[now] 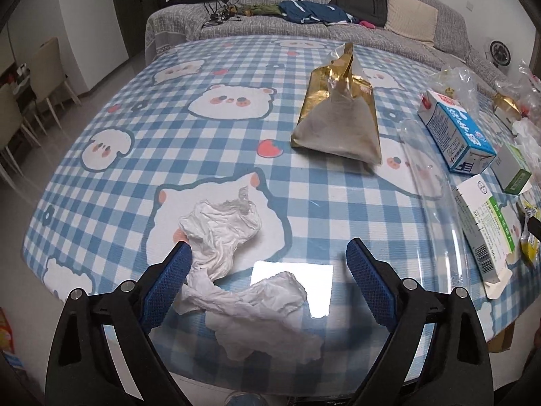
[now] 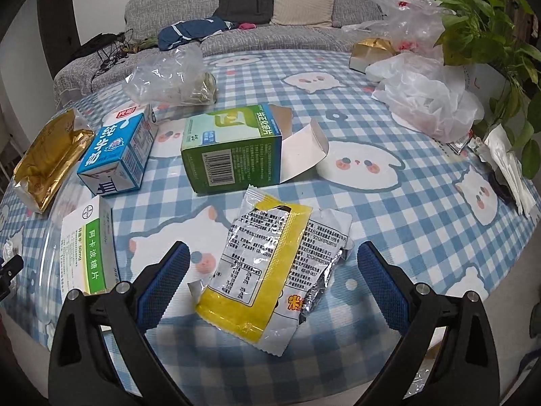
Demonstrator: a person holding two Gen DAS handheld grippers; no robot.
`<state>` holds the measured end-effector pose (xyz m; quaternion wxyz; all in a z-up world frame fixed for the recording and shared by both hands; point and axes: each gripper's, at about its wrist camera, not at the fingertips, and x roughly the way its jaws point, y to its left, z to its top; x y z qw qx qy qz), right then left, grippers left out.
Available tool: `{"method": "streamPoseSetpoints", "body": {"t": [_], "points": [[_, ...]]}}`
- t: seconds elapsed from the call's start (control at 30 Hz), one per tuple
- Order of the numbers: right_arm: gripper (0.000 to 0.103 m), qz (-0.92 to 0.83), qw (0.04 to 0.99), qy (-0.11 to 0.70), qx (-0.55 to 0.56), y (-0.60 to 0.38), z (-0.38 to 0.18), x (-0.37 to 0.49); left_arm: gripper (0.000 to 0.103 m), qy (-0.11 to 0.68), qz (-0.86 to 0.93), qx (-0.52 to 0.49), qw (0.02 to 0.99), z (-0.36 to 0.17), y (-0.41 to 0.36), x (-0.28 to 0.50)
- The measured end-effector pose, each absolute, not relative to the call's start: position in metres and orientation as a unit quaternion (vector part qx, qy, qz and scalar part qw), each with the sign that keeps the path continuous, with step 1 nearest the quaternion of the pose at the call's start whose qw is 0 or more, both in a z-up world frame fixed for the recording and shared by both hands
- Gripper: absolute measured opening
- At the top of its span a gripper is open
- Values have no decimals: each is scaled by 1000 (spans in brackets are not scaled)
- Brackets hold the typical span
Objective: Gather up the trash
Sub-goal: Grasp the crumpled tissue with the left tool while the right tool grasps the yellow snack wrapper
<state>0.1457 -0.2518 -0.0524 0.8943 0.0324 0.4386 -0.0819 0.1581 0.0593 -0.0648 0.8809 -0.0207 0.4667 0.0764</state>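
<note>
Crumpled white tissue [image 1: 236, 267] lies on the checked tablecloth near the table's front edge. My left gripper [image 1: 267, 253] is open just above it, jaws either side of the tissue. A gold foil bag [image 1: 338, 115] lies further back. My right gripper [image 2: 270, 257] is open, and a yellow snack wrapper [image 2: 263, 264] lies flat between its jaws on the table. Behind the wrapper are an open green box [image 2: 233, 149], a blue milk carton [image 2: 118, 149] and a white-green medicine box [image 2: 91, 250].
A clear plastic bag [image 2: 172, 77] lies at the back left, white plastic bags [image 2: 426, 98] and a potted plant [image 2: 490, 34] at the right. A grey sofa [image 1: 304, 23] with a backpack stands behind the table. Chairs [image 1: 33, 84] stand at the left.
</note>
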Motion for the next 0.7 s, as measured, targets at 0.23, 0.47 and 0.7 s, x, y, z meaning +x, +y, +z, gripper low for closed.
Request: {"method": "streamPoseSetpoints", "body": {"t": [0.23, 0.47, 0.7], "points": [[84, -78, 886, 456, 40, -249, -68, 151, 83, 462, 81, -21, 883, -68, 57, 156], [61, -84, 890, 447, 34, -251, -65, 148, 47, 461, 79, -21, 884, -63, 49, 150], [37, -76, 892, 445, 32, -248, -63, 145, 10, 464, 85, -17, 882, -61, 46, 149]]}}
